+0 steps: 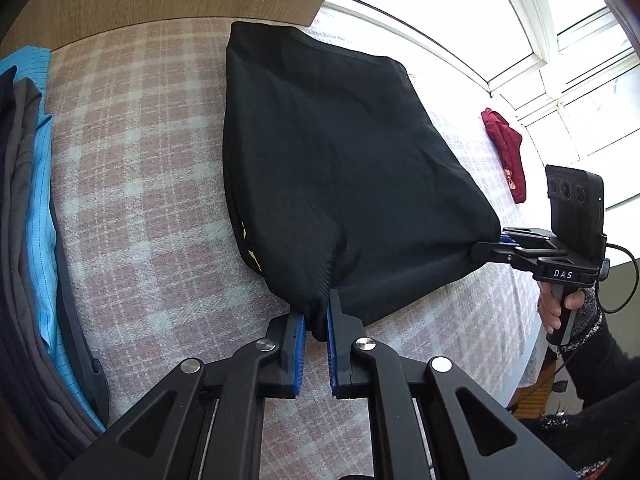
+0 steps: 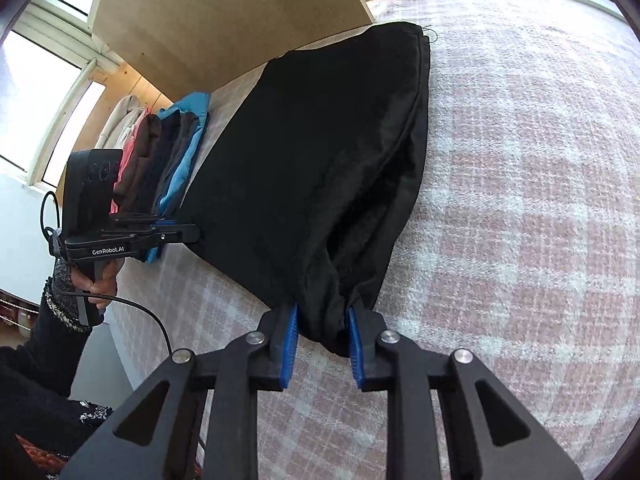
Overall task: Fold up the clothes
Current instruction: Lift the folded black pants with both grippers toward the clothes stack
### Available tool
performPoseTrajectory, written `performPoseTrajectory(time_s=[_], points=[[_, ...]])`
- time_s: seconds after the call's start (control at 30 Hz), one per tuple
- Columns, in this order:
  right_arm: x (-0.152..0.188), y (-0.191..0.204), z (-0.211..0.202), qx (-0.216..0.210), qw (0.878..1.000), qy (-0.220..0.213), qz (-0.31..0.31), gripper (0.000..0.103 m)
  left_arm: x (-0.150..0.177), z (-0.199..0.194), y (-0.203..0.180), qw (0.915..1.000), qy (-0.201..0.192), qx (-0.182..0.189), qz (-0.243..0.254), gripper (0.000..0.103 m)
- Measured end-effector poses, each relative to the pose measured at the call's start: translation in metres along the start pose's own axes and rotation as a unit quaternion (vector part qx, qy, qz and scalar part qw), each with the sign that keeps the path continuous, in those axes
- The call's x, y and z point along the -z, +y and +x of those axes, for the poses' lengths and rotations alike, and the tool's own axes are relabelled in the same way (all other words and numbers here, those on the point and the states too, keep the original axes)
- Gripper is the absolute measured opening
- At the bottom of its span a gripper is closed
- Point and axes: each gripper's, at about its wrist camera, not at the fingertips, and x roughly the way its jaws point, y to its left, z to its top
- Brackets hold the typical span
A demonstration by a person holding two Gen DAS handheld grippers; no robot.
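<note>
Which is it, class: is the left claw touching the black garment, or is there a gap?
Touching. In the left wrist view, the left claw has its blue pads pinching a bunched corner of the black garment, with the fabric pressed between them.

Each camera sits just behind its own tongs, looking forward along the two blue-padded fingers and down onto the pink-and-white plaid bed cover point(image 1: 152, 184). The left tongs point(image 1: 317, 322) view faces rightward past the black folded cloth garment point(image 1: 336, 168) to the right tongs point(image 1: 486, 248). The right tongs' point(image 2: 322, 326) view looks back leftward, close in. Both share that garment point(image 2: 320, 160), the cover point(image 2: 520, 200) and the left tongs point(image 2: 192, 234).
</note>
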Motion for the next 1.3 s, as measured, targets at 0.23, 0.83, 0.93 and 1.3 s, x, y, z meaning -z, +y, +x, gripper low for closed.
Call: performPoseTrajectory(time_s=[0.23, 0.83, 0.93, 1.3], points=[[0.006, 0.008, 0.01, 0.024, 0.999, 0.01, -0.033, 0.015, 0.003, 0.006, -0.002, 0.9992, 0.007, -0.028, 0.028, 0.014], [-0.046, 0.076, -0.167, -0.181, 0.982, -0.048, 0.027, 0.011, -0.018, -0.184, -0.045, 0.9807, -0.153, 0.119, -0.025, 0.005], [-0.042, 0.109, -0.182, -0.219, 0.975, -0.04, 0.012, 0.011, 0.003, -0.221, -0.063, 0.9745, -0.191, 0.115, -0.03, 0.005], [-0.015, 0.251, -0.156, -0.286, 0.956, 0.017, -0.057, 0.011, 0.144, -0.343, -0.035, 0.9497, -0.292, 0.084, -0.078, 0.006]])
